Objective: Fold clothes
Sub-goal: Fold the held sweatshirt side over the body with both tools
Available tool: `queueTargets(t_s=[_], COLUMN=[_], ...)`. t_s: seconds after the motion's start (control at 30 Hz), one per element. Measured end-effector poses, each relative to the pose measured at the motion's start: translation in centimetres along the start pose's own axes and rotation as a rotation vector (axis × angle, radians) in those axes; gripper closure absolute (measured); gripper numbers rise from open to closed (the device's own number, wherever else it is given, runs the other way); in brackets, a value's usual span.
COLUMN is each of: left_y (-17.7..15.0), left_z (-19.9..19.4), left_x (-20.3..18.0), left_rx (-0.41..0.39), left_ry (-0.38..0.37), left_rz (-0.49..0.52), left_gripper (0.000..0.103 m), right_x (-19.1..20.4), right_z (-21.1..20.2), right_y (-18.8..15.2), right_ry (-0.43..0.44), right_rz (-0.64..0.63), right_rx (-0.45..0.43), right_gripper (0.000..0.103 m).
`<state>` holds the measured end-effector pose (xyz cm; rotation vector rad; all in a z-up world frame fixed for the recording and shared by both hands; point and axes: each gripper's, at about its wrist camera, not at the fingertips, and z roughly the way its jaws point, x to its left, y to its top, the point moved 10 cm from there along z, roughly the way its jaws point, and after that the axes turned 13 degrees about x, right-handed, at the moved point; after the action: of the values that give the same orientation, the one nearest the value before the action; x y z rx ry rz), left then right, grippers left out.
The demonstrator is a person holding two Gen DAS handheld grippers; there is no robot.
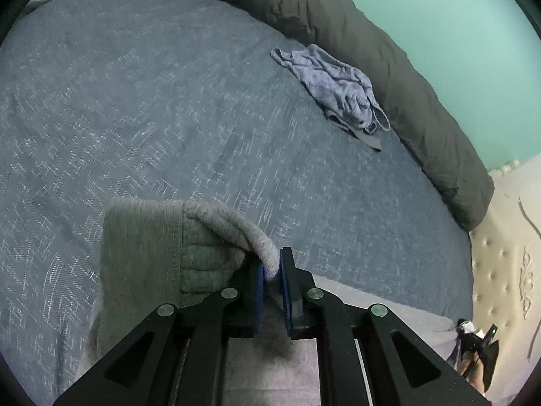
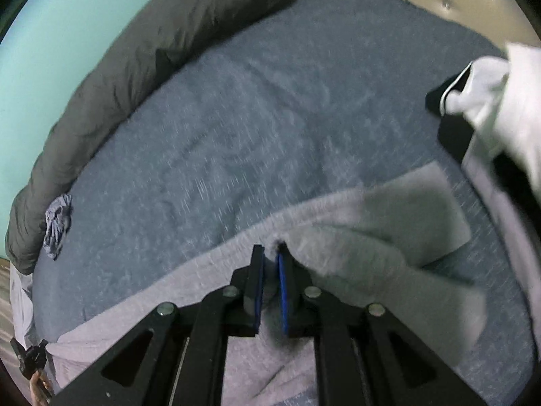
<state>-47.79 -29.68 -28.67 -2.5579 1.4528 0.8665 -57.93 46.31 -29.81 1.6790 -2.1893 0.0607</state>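
Soft, limp grey sweater (image 1: pixel 169 253): both jaws pinching its edge, slack cloth sagging left of left gripper (image 1: pixel 271 270), right of right gripper (image 2: pixel 269 264).

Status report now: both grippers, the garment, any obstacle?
Left hand-held gripper and right hand-held gripper shut on grey sweater. Crumpled blue shorts lie apart, near the duvet.

A bed (image 1: pixel 169 108) fills most of both views, covered by a blue-grey bedspread with a pale flecked weave. A dark grey duvet (image 1: pixel 389 67) lies rolled in a long bolster along the bed's far edge, against a plain mint-green wall (image 1: pixel 456 34). At one end stands a cream tufted headboard (image 1: pixel 507 270) with buttons and an ornamental motif. The light is dim and even, with a cool cast. A strip of pale floor (image 2: pixel 8 291) shows at the right wrist view's lower left.
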Motion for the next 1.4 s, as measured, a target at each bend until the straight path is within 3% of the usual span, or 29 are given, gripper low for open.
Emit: queueTargets(t_s=[0.07, 0.13, 0.2, 0.33, 0.43, 0.5, 0.7, 0.87, 1.03, 1.13, 1.4], left_y=[-0.1, -0.1, 0.2, 0.0, -1.9, -3.9, -9.5, -12.1, -12.6, -12.3, -11.5], left_z=[-0.6, -1.7, -3.2, -6.4, -7.9, -8.2, -7.1, -5.9, -5.3, -4.7, -3.3], left_x=[0.0, 0.3, 1.1, 2.5, 3.4, 3.9, 5.9, 6.1, 5.8, 5.5, 5.1], left_rx=[-0.012, -0.021, -0.033, -0.057, -0.053, -0.042, 0.012, 0.031, 0.013, 0.004, -0.028], left_ry=[0.003, -0.016, -0.012, -0.007, -0.004, -0.013, -0.104, -0.159, -0.181, -0.199, -0.237], left_rz=[0.035, 0.03, 0.009, -0.006, 0.004, 0.012, -0.039, -0.07, -0.074, -0.077, -0.103], left_gripper=[0.086, 0.07, 0.06, 0.06, 0.059, 0.058, 0.051, 0.048, 0.036, 0.035, 0.023], right_x=[-0.4, -0.9, -0.7, -0.2, -0.2, -0.1, -0.6, -1.6, -2.6, -2.5, -1.9], right_z=[-0.2, -0.7, -2.0, -4.6, -6.0, -6.3, -4.1, -2.3, -1.3, -0.5, 0.9], right_y=[0.2, 0.2, 0.2, 0.4, -0.5, -1.6, -7.3, -10.5, -11.5, -11.3, -10.3], right_ry=[-0.008, -0.015, -0.013, -0.01, 0.018, 0.047, 0.181, 0.239, 0.259, 0.277, 0.345], right_rz=[-0.004, 0.003, -0.012, -0.045, -0.05, -0.052, -0.011, 0.044, 0.079, 0.103, 0.155], right_rx=[-0.012, -0.022, -0.054, -0.123, -0.158, -0.167, -0.085, -0.03, -0.019, -0.017, -0.055], right_gripper=[0.087, 0.076, 0.075, 0.073, 0.062, 0.062, 0.056, 0.051, 0.044, 0.039, 0.038])
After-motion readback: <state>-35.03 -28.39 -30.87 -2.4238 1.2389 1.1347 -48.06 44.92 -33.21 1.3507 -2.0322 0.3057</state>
